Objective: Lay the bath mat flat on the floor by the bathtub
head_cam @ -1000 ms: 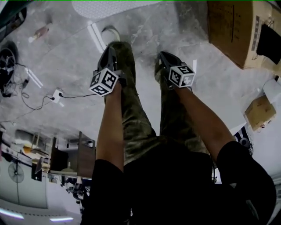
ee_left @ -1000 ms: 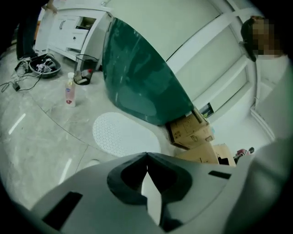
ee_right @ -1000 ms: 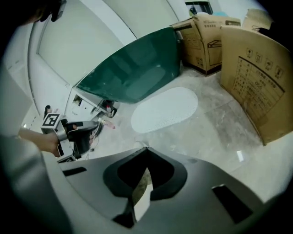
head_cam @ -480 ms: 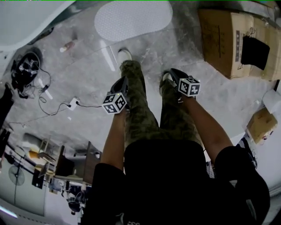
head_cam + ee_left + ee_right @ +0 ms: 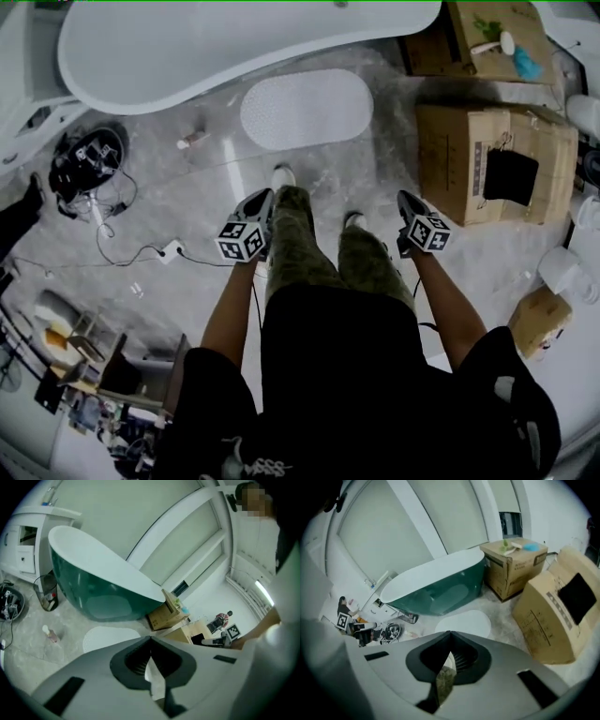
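By the bathtub [image 5: 234,47], bath mat [image 5: 307,109] flat; marbled grey floor [image 5: 187,192]

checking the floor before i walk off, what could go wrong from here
The cable and plug block lie on the floor just left of the person's feet: a possible trip hazard. The small bottle lies loose near the bath mat; a foot could roll on it.

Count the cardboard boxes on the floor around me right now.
3. One box by the bathtub's end carries a brush; a larger box stands right of the bath mat; a small box lies near the right edge. Others may be hidden.
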Available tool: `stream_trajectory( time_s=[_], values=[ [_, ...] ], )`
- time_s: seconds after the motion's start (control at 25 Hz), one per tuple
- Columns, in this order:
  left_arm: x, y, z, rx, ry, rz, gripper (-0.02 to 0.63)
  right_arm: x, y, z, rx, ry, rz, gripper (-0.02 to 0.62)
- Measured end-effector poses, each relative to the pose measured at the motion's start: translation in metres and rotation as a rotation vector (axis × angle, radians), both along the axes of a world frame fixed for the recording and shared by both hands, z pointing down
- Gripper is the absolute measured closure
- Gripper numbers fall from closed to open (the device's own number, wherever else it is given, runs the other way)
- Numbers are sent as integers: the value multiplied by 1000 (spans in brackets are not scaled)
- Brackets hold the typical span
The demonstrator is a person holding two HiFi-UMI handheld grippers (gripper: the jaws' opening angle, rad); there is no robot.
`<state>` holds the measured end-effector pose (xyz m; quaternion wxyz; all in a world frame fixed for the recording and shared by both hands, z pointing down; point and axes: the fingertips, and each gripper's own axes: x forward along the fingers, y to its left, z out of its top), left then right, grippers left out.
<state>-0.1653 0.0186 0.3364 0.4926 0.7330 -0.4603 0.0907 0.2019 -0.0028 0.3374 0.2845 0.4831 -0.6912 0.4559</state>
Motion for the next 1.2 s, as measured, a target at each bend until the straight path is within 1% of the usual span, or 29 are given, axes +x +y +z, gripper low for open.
stream_trajectory(
  time_s=[0.08,0.16,0.24,0.28,0.36,0.48,0.56,0.64,0.68,0.76,0.88,1.0,1.08,1.2],
  values=[
    [3,-16,-40,50,14,-5,586,-1,-20,-37,45,8,-33,574],
    [-2,-31,-79,107,-1,-8,586,-14,-48,-70,98,-8,-78,574],
    [-10,-42,-114,167,-48,-13,586,-34,-76,-101,166,-18,-146,574],
    [-13,-41,-131,188,-73,-20,586,-40,-83,-118,200,-6,-187,574],
    [-17,-47,-166,231,-124,-49,586,-41,-100,-157,277,28,-251,574],
    [-15,-78,-237,361,-200,-143,586,-27,-143,-226,411,37,-310,574],
    [-2,-87,-289,451,-235,-233,586,-15,-160,-272,495,42,-369,574],
    [18,-85,-328,503,-279,-323,586,-4,-173,-315,564,22,-430,572],
    [28,-83,-343,516,-293,-366,586,0,-180,-336,601,10,-459,574],
    [51,-79,-363,524,-291,-441,586,9,-194,-373,664,-18,-487,574],
    [74,-75,-389,541,-271,-501,586,16,-208,-415,732,-43,-499,574],
    [81,-83,-416,594,-278,-516,586,14,-222,-448,801,-31,-509,574],
    [81,-84,-428,625,-287,-514,586,15,-223,-464,832,-20,-513,572],
    [71,-91,-438,657,-347,-495,586,9,-227,-481,848,-44,-495,574]
  ],
)
